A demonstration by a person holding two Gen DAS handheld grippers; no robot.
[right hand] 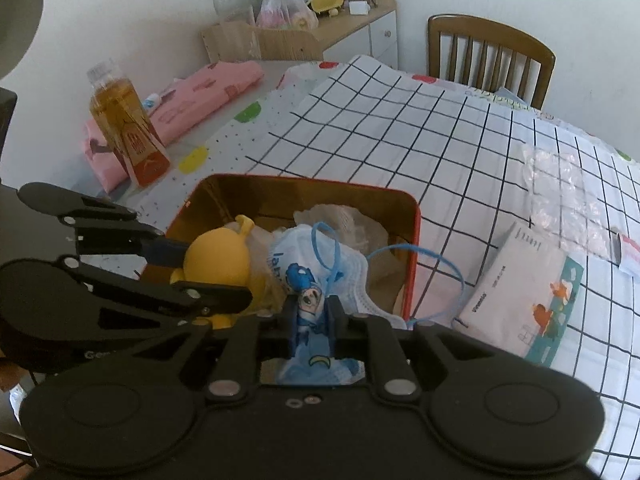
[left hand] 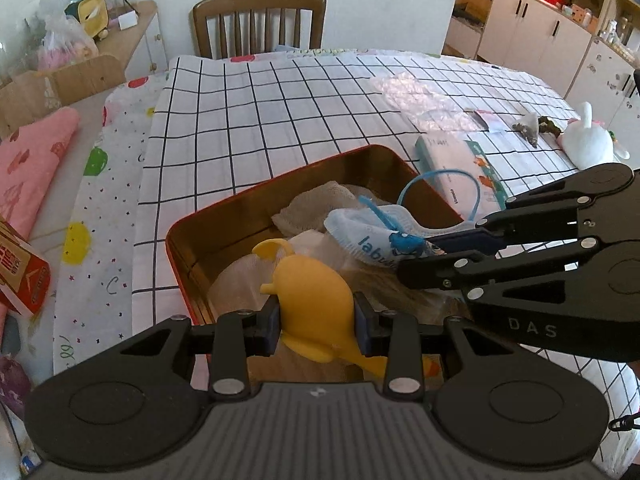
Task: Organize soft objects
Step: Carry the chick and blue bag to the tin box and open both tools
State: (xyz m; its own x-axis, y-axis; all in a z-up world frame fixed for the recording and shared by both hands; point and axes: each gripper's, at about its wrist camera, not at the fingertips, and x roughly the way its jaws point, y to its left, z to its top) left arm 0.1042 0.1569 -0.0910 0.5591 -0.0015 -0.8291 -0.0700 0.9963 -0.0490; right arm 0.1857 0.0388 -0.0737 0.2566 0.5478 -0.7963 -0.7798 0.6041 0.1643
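A red tin box [left hand: 176,248] [right hand: 304,181] sits on the checked tablecloth and holds white and beige cloths [left hand: 320,204]. My left gripper [left hand: 316,322] is shut on a yellow soft toy [left hand: 316,300], held over the box's near edge; the toy also shows in the right wrist view [right hand: 218,256]. My right gripper [right hand: 312,316] is shut on a blue cartoon face mask [right hand: 308,264], also over the box. In the left wrist view the right gripper [left hand: 420,258] comes in from the right, holding the mask [left hand: 372,236].
A tissue pack [left hand: 460,168] [right hand: 520,300] lies right of the box. Clear plastic wrap [left hand: 420,100], small dark bits and a white plush [left hand: 588,140] lie at the far right. A pink cloth [right hand: 180,112], a bottle [right hand: 124,120] and a wooden chair [left hand: 260,20] are beyond.
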